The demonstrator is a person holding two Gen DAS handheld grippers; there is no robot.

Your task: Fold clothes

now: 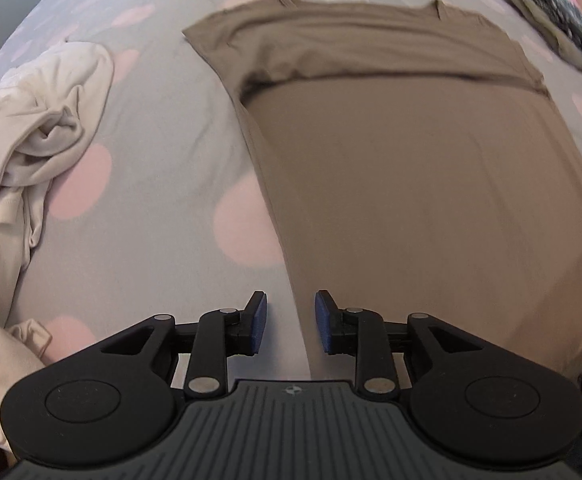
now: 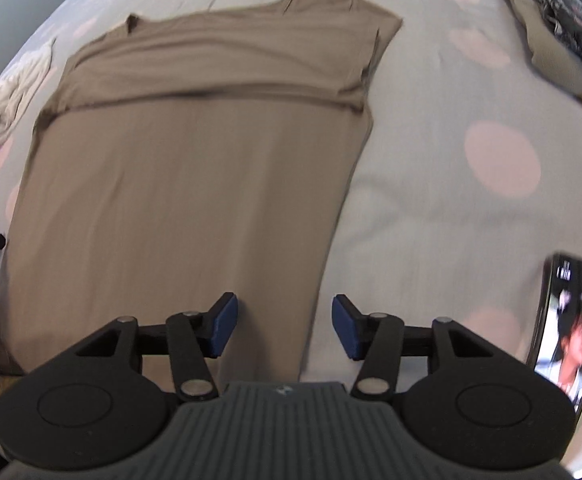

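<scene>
Brown T-shirt [image 1: 411,184]: one item, lying flat on the bed sheet [image 1: 163,152], body smooth, the far part folded over itself with a dark crease line running across; the same garment fills the middle of the right wrist view [image 2: 187,184].

Bed sheet: pale grey with large pink dots, carrying everything listed.

Left tongs [image 1: 291,322]: spread, blue pads apart, nothing between them; positioned over the near left edge of the T-shirt, where cloth meets sheet.

Right tongs [image 2: 283,326]: spread, blue pads apart, empty; positioned over the near right edge of the T-shirt.

White garment [image 1: 31,140]: crumpled in a heap on the sheet, left of the T-shirt and apart from it.

Folded clothes [image 2: 551,20]: a small pile at the far right corner of the bed, a dark patterned piece on top of a beige one.

Phone [image 2: 567,328]: lying on the sheet to the right of the right tongs, screen lit, well apart from the T-shirt.
</scene>
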